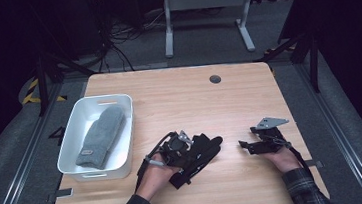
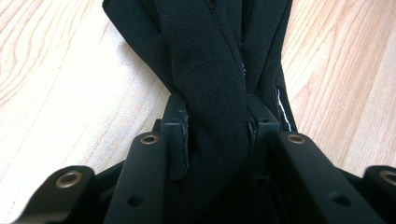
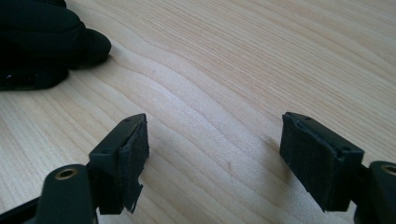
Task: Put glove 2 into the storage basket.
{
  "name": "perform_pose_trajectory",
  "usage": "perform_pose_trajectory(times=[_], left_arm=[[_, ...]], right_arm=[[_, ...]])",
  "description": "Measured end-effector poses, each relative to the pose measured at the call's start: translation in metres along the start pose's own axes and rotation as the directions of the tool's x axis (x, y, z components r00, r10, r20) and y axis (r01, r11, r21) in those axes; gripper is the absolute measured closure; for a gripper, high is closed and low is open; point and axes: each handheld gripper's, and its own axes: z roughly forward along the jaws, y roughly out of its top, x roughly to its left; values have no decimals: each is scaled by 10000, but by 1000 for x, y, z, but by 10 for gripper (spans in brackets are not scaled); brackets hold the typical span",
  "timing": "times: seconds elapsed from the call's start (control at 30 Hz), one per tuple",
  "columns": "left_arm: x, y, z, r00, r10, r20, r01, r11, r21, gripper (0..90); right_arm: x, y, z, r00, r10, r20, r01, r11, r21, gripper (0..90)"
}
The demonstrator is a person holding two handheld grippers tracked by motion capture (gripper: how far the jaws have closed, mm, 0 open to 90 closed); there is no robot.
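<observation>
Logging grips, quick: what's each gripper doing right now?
Left gripper: shut on the black glove.
Right gripper: open, holding nothing, over the table.

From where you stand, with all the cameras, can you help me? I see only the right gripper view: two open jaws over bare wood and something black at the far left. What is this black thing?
Observer: It is a black glove lying on the table, as the high view shows.
Operator: Is the other gripper touching it?
Observer: Yes. In the left gripper view the left gripper has its pads pressed on a bunched fold of the glove.
Operator: Is there any container nearby?
Observer: A white bin stands at the table's left side, apart from the glove.
Operator: Is the bin empty?
Observer: No, a grey mitten lies inside it.
</observation>
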Motion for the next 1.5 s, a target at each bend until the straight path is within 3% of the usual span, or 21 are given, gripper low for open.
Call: perform_pose_trajectory(times=[0.4,0.63,1.13,1.17,1.33,1.5], left_arm=[[2,2,-15,9989,-389,270,400,9983,-429,702],[5,4,-35,9975,-600,363,627,9949,-791,704],[19,12,-88,9952,-974,101,979,9857,-1375,703],[22,14,-99,9952,-978,-64,959,9853,-1410,703],[29,16,-121,9934,-1102,-307,1048,9844,-1415,703],[41,13,-147,9884,-1385,-627,1270,9788,-1606,703]], right_arm=[[0,0,0,10000,-3,-2,3,10000,1,244],[0,0,0,10000,-7,5,7,10000,-1,244],[0,0,0,10000,4,14,-4,10000,2,241],[0,0,0,10000,3,10,-3,10000,5,241],[0,0,0,10000,5,13,-6,10000,7,240],[0,0,0,10000,8,13,-8,10000,6,240]])
